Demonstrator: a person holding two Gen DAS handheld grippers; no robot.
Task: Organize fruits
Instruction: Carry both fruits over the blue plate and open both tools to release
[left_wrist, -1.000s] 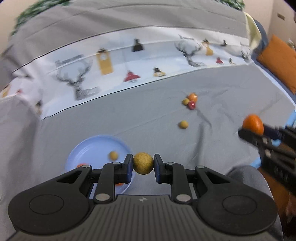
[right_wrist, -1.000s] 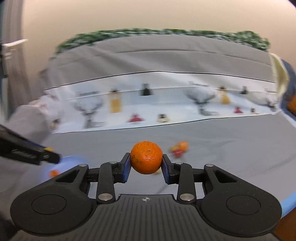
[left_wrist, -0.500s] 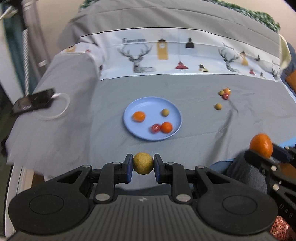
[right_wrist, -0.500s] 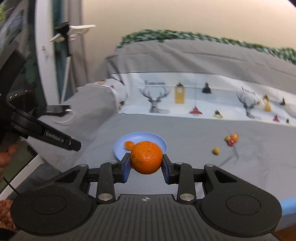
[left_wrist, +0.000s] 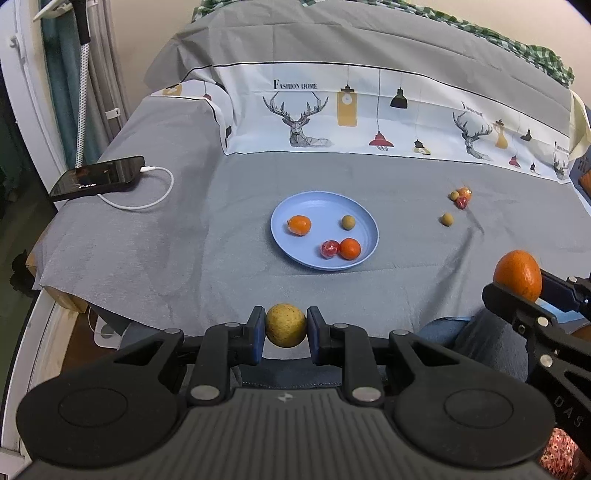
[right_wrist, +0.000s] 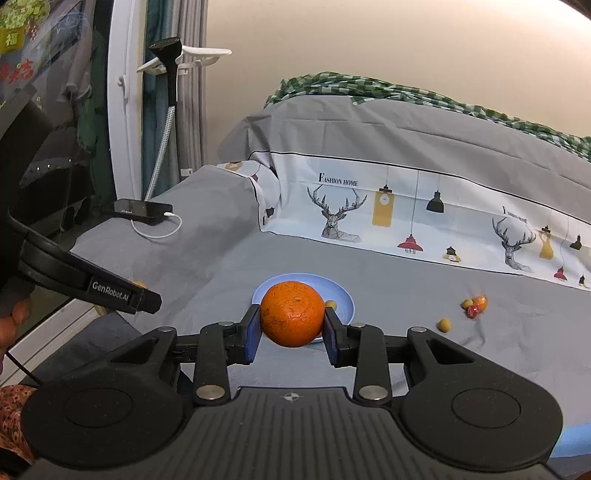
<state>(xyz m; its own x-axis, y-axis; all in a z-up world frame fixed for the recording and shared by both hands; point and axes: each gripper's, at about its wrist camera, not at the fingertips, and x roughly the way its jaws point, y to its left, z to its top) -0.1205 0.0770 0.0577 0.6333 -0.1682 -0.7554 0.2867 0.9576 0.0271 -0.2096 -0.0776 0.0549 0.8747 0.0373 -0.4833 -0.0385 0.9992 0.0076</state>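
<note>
My left gripper (left_wrist: 286, 325) is shut on a small yellow fruit (left_wrist: 285, 325), held over the near edge of the bed. My right gripper (right_wrist: 291, 319) is shut on a large orange (right_wrist: 291, 318); it also shows at the right of the left wrist view (left_wrist: 518, 274). A blue plate (left_wrist: 295, 206) on the grey sheet holds an orange fruit (left_wrist: 299, 225), a small yellow-green fruit (left_wrist: 348, 222), a red fruit (left_wrist: 330, 249) and a small orange (left_wrist: 349, 248). Loose fruits lie to the plate's right: one yellow (left_wrist: 447, 219) and a small cluster (left_wrist: 460, 196).
A black phone (left_wrist: 98, 178) with a white charging cable (left_wrist: 147, 195) lies at the bed's left edge. A printed pillow band (left_wrist: 369, 118) and folded bedding rise behind the plate. A person's knee (left_wrist: 491, 343) is near my right gripper.
Both grippers have pulled back and up from the bed, still holding their fruits. The plate and phone have come into full view.
</note>
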